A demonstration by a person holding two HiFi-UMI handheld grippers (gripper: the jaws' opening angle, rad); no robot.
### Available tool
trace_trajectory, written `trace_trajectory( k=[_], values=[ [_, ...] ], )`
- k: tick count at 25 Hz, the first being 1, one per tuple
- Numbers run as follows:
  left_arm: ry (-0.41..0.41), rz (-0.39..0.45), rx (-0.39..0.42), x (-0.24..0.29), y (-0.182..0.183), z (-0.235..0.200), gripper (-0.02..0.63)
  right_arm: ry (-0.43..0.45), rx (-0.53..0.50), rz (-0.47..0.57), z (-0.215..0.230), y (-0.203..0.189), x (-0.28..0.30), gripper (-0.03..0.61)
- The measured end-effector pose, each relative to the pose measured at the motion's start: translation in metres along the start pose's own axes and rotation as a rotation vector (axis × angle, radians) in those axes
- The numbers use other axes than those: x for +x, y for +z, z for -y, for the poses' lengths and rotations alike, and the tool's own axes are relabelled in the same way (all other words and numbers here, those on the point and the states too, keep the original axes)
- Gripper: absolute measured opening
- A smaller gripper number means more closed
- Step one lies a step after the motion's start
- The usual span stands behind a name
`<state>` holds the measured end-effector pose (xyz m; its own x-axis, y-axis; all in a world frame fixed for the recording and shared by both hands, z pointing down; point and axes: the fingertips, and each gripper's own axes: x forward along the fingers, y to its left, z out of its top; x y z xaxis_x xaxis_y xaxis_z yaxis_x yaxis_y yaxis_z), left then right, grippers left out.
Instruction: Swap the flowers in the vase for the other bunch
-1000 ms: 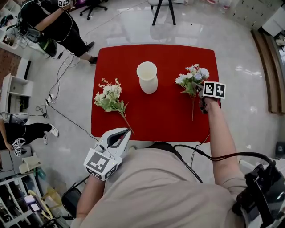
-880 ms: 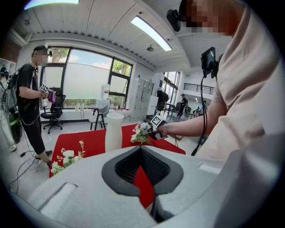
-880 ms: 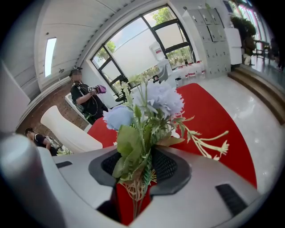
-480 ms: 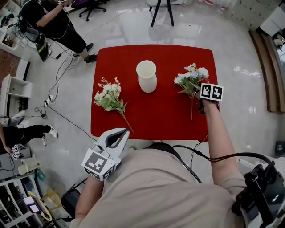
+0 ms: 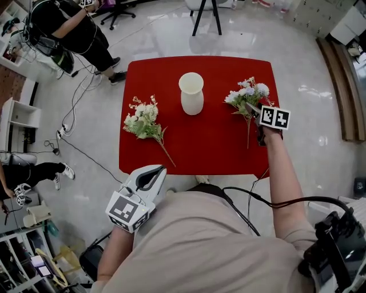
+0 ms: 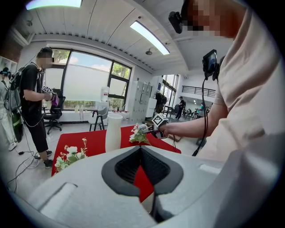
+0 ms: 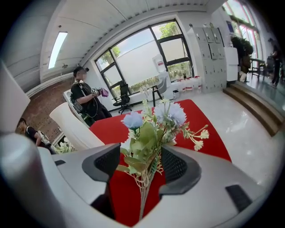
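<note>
An empty white vase (image 5: 191,94) stands mid-table on the red table (image 5: 211,149). A cream-and-green bunch (image 5: 143,120) lies to its left. A blue-and-white bunch (image 5: 247,94) lies to its right, stem toward me. My right gripper (image 5: 255,110) straddles that bunch; its jaws have just been opening, and in the right gripper view the leaves (image 7: 147,133) sit between the pads without being pressed. My left gripper (image 5: 153,174) hovers off the table's near edge by my body, its fingertips together and nothing in them. The left gripper view shows the vase (image 6: 113,131) and both bunches ahead.
A person (image 5: 68,31) stands on the floor beyond the table's far left corner, with cables (image 5: 74,114) trailing on the floor. Stool legs (image 5: 206,14) stand behind the table. Shelving lines the left wall.
The right gripper's jaws have spread apart around the blue-and-white bunch and the gripper has lifted slightly. The bunch stays on the table. The left gripper has barely shifted.
</note>
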<state>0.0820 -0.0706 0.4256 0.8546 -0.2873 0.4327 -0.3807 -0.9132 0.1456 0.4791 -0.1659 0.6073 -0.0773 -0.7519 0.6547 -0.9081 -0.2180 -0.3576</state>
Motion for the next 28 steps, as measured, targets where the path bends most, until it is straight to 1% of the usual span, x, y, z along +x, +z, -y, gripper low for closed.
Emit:
trace_trajectory(
  k=[7, 11, 15, 20, 22, 25, 28],
  values=[
    [-0.027, 0.023, 0.005, -0.02, -0.012, 0.005, 0.008, -0.057, -0.013, 0.061, -0.012, -0.001, -0.033, 0.293],
    [-0.039, 0.027, 0.002, -0.035, -0.021, 0.004, 0.008, -0.078, -0.035, 0.096, -0.03, -0.006, -0.055, 0.291],
    [-0.046, 0.023, -0.006, -0.052, -0.035, 0.0, 0.008, -0.086, -0.051, 0.12, -0.056, -0.021, -0.073, 0.273],
    [-0.054, 0.026, -0.004, -0.074, -0.049, -0.005, 0.008, -0.049, -0.085, 0.128, -0.101, -0.048, -0.089, 0.259],
    [-0.061, 0.036, -0.024, -0.084, -0.053, -0.006, 0.008, -0.034, -0.111, 0.128, -0.123, -0.059, -0.097, 0.256],
    [-0.093, 0.068, -0.084, -0.098, -0.055, -0.007, 0.008, 0.027, -0.141, 0.101, -0.163, -0.08, -0.105, 0.255],
    [-0.106, 0.082, -0.093, -0.111, -0.058, -0.009, 0.008, 0.091, -0.166, 0.062, -0.202, -0.103, -0.108, 0.255]
  ],
)
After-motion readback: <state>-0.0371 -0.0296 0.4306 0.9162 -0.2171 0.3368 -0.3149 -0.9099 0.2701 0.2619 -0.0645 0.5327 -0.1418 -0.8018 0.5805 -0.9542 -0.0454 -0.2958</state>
